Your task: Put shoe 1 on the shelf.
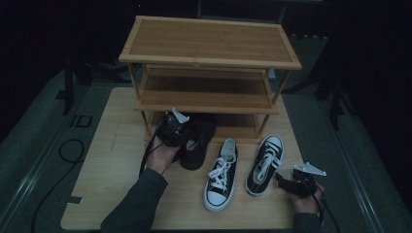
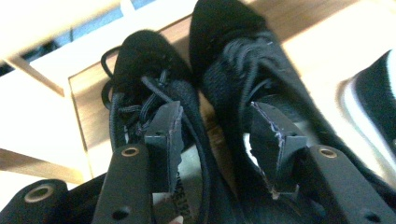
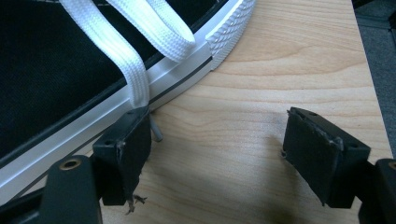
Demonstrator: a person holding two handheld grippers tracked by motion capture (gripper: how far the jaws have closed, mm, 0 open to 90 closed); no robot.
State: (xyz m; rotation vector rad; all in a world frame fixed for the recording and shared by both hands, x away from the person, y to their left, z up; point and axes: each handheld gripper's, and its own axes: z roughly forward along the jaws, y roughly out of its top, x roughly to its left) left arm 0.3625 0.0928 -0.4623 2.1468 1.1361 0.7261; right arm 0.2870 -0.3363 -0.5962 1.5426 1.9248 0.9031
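Note:
A pair of black lace-up shoes [image 1: 198,141] lies side by side, toes on the bottom shelf [image 1: 238,127] of a wooden shoe rack [image 1: 209,43]. My left gripper [image 1: 186,133] hovers at their heels. In the left gripper view its jaws [image 2: 215,112] stand apart, one over the left shoe [image 2: 144,60], one over the right shoe [image 2: 229,28], with the shoes' inner walls between them and no pad pressing. Two black-and-white sneakers [image 1: 221,174] [image 1: 265,165] lie on the table. My right gripper [image 1: 283,178] rests open beside the right one; its left pad [image 3: 130,135] sits by the sneaker's white sole [image 3: 46,70] and lace [image 3: 135,70].
The rack has three wooden shelves and stands at the far half of the wooden table [image 1: 116,145]. Bare tabletop lies to the left of the black shoes and along the front edge. A black cable [image 1: 70,150] loops on the dark floor at the left.

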